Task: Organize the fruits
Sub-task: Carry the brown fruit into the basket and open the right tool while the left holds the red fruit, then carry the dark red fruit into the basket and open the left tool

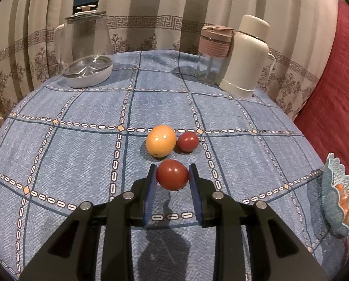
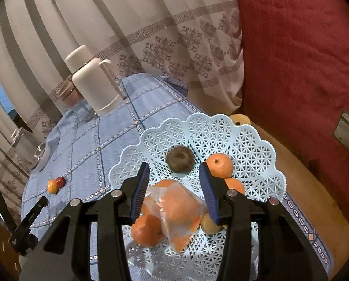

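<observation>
In the left wrist view my left gripper point(image 1: 172, 171) is shut on a red tomato point(image 1: 172, 174), held just above the blue checked tablecloth point(image 1: 80, 140). Just beyond it an orange point(image 1: 160, 141) and a smaller red tomato point(image 1: 187, 141) lie touching each other. In the right wrist view my right gripper point(image 2: 174, 175) is open and empty over the pale blue lattice fruit basket point(image 2: 251, 145). The basket holds several oranges point(image 2: 219, 165), a dark round fruit point(image 2: 179, 159), a plastic-wrapped orange piece point(image 2: 179, 208) and a yellowish fruit point(image 2: 210, 224).
A glass kettle point(image 1: 86, 51), a pink-lidded glass cup point(image 1: 213, 53) and a white thermos jug point(image 1: 246, 56) stand along the table's far edge. Curtains hang behind. A red cushion point(image 2: 303, 58) lies to the right. The basket point(image 1: 338, 196) sits at the table's right edge.
</observation>
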The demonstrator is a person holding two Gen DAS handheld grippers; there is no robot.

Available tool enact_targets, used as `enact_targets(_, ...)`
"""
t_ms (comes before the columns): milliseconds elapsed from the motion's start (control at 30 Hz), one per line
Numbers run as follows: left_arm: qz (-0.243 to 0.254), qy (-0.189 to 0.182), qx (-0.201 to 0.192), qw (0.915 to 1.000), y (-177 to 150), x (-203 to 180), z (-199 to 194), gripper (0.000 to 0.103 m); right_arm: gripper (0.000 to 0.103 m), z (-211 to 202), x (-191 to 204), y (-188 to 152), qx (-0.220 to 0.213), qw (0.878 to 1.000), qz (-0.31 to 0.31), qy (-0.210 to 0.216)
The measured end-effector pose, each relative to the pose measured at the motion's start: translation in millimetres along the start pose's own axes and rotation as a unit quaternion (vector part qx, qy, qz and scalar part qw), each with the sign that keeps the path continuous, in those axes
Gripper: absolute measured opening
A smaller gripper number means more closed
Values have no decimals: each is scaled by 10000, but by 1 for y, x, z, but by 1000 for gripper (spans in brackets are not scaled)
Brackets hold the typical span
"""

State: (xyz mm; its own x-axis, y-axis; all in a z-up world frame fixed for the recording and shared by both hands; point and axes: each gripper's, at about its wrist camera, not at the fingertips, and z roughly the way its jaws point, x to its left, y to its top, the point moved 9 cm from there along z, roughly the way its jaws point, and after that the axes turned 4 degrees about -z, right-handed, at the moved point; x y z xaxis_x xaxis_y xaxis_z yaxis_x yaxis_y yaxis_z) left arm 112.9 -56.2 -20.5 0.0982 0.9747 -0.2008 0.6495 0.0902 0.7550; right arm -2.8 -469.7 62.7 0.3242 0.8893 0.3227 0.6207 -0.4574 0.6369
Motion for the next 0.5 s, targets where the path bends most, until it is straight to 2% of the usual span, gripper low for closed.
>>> enact_targets(200,119,-108,-44,9999,2,-17,-9,28,46,-13,4,7,-352,9985,-377,-193)
enact_targets(267,139,-206,-22,9997,2,-27,-12,28,48,-12,5,5,-318,9984,-429,-159)
enact_targets(367,180,-472,63,9987,0,-50,-18,28,49,-9,3,2,-268,9987,-427,-71)
enact_targets(500,484,-670,-28,9966,0,-87,-28,28,49,-11,-4,7,-369,9988,-319,36)
